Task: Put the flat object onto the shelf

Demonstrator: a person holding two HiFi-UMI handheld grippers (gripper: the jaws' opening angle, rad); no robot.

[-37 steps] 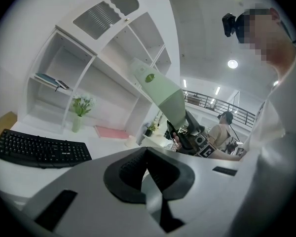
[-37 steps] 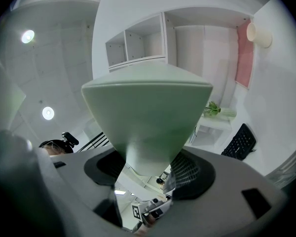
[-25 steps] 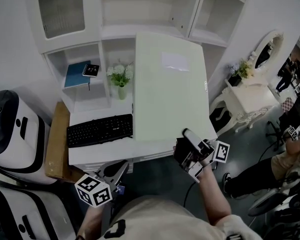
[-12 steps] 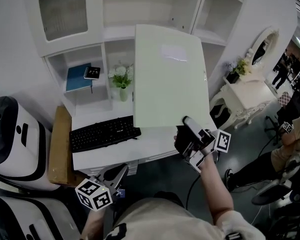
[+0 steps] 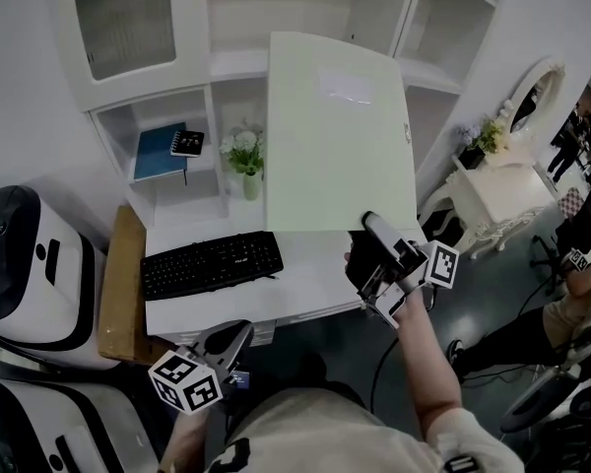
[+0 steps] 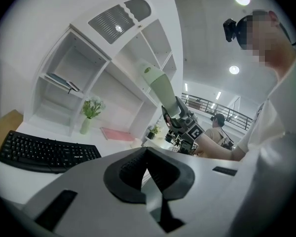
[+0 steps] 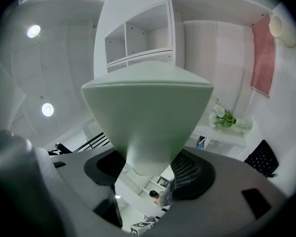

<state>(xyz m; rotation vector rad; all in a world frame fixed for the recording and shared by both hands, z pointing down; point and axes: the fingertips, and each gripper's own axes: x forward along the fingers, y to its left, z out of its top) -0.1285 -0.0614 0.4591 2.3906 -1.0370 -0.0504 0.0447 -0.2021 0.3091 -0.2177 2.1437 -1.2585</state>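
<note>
The right gripper is closed on the near right corner of the pale green board. The board is up in the air above the desk, and it stretches toward 12 o'clock, in front of the white shelf. The left gripper waits low at 7 o'clock, with its jaws together and nothing between them.

I think the grip on only one corner is the weak point, because a wide board can easily turn in the jaws. It is better to keep the board flat, lead its far edge into an opening first, and stay to the right of the flowers and the keyboard. The free gripper could hold up the near left corner.

The board covers the middle part of the shelf, so I cannot tell which opening is the goal. I also cannot tell if its far edge already touches the shelf. The top of the shelf is cut off at 12 o'clock.
</note>
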